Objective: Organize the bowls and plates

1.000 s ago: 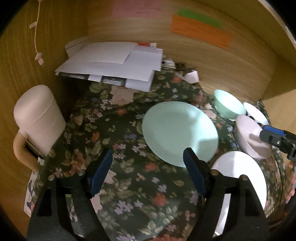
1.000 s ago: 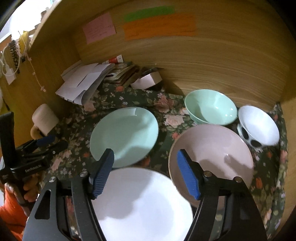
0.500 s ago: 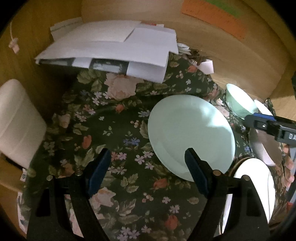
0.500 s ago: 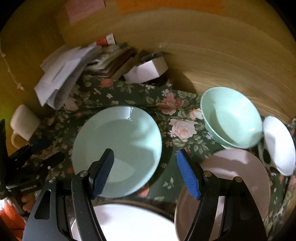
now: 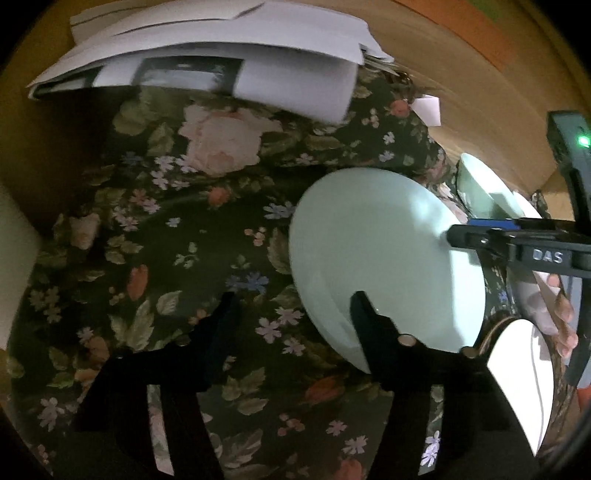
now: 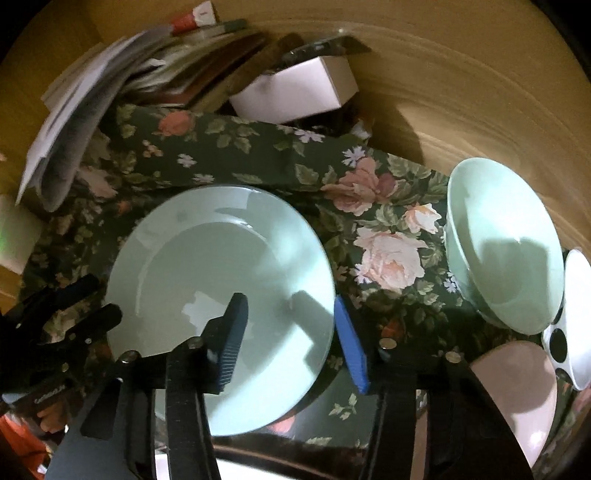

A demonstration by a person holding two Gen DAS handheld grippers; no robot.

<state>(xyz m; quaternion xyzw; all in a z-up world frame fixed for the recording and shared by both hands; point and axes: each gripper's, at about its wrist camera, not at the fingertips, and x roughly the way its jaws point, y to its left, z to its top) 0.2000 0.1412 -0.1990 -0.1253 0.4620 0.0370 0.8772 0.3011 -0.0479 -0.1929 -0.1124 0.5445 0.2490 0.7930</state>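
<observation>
Pretty dim, warm light from above. Hard shadows on mint plate [image 6: 221, 280], small glare spot. Paper stack [image 5: 207, 70] motion-blurred. Heavy fisheye bend, black corners.

Setting: you are working in a home, at a wood-panelled nook or desk corner used for mixed storage. Evidence:
- a dark floral tablecloth [image 6: 384, 236] spread over the surface;
- household crockery on it: a mint plate [image 6: 221, 280], a mint bowl [image 6: 506, 243], a pink bowl [image 6: 517, 391];
- a loose stack of papers [image 5: 221, 62] and booklets against the wooden wall [image 6: 461, 92];
- a small white box [image 6: 295, 92] beside them;
- coloured paper notes [image 5: 476, 22] stuck to the panelling.
</observation>
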